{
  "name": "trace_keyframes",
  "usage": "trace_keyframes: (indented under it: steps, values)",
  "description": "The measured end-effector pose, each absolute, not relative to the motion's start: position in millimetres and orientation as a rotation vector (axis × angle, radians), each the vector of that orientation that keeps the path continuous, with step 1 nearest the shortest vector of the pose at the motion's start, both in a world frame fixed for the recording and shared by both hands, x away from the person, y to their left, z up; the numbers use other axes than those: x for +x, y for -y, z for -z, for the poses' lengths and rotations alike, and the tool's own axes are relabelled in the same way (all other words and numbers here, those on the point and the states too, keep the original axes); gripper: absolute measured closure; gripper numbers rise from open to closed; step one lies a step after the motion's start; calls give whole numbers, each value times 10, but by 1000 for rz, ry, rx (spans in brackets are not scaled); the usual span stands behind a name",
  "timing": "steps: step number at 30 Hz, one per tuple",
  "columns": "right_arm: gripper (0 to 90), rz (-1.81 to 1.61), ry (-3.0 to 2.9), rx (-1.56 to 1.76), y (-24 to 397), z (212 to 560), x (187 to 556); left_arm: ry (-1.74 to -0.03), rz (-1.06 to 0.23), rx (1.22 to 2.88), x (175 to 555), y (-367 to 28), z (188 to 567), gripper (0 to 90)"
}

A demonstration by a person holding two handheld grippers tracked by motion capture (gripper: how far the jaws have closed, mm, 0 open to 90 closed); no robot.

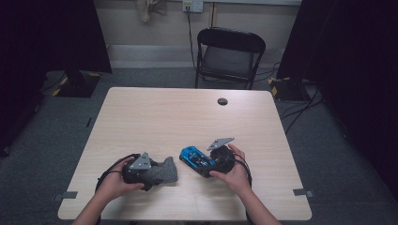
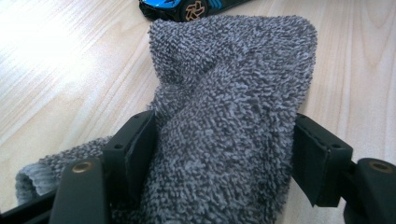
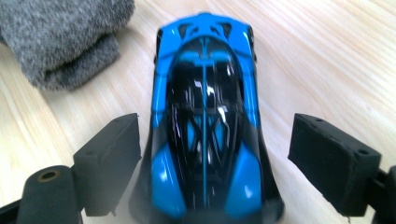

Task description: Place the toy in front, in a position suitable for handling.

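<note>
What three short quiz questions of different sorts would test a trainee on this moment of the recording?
1. True or false: the left gripper has its fingers pressed on the grey sock.
2. Multiple choice: what lies between the right gripper's fingers? A) a grey sock B) a blue toy car C) nothing
3. Short answer: do the right gripper's fingers press on the car?

Key: 1 true. 2 B. 3 No; in the right gripper view there is a clear gap at one finger, so the fingers stand open around it.

Overhead view faces forward; both close tool cameras share the sock (image 2: 233,116)
</note>
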State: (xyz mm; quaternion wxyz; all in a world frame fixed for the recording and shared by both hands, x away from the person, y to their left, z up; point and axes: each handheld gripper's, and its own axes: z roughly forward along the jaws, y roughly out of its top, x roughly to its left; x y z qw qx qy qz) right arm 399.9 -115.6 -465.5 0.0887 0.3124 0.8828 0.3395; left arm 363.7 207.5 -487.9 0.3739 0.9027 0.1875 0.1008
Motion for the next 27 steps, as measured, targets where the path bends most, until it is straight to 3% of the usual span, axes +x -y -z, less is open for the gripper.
trace_keyframes:
  steps: [27]
  values:
    - [162, -1053, -2617, 917, 1313, 4922, 3783, -509, -247, 2286, 3637, -2070, 4883, 278]
